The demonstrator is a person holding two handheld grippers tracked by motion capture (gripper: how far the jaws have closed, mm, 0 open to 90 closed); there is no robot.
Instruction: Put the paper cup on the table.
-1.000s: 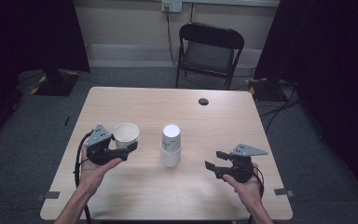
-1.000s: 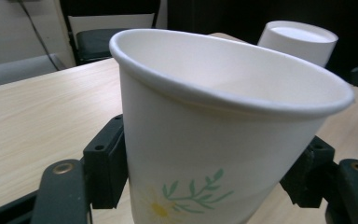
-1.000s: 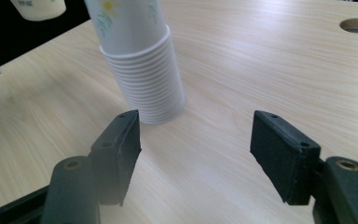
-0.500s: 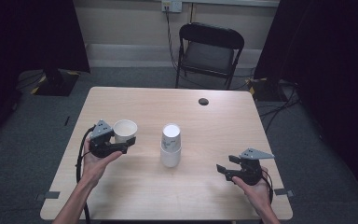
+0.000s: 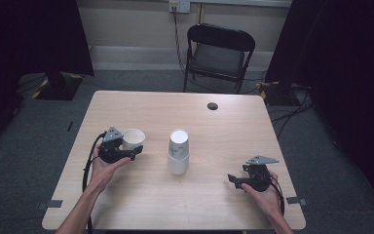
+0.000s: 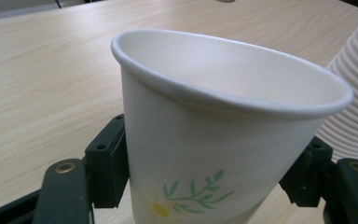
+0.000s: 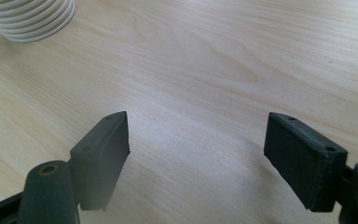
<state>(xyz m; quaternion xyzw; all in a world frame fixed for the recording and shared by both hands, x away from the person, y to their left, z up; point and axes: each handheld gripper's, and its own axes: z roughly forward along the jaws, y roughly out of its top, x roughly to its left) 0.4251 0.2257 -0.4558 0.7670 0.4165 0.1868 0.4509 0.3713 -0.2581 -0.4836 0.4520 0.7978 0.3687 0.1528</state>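
Left gripper [image 5: 135,152] clamped on a single paper cup [image 5: 133,138]; right gripper [image 5: 232,180] with jaws apart above bare table [image 5: 233,131].

At the left of the high view, the person's left hand [image 5: 104,165] carries the left gripper, whose jaws press on opposite sides of the cup; the left gripper view shows the cup [image 6: 223,140] upright, slightly tilted, mouth up, with a green sprig and yellow flower print near its base. The left jaws have just been closing, with the cup between them. At the table's middle stands the stack of inverted white cups [image 5: 178,151], just to the right of the held cup and not touching it. At the right, the right hand [image 5: 265,192] holds the right gripper low over the tabletop, well apart from the stack; its jaws have just been opening, with nothing between them. A small dark disc [image 5: 213,106] lies near the far edge; a folding chair [image 5: 219,53] stands beyond the table.
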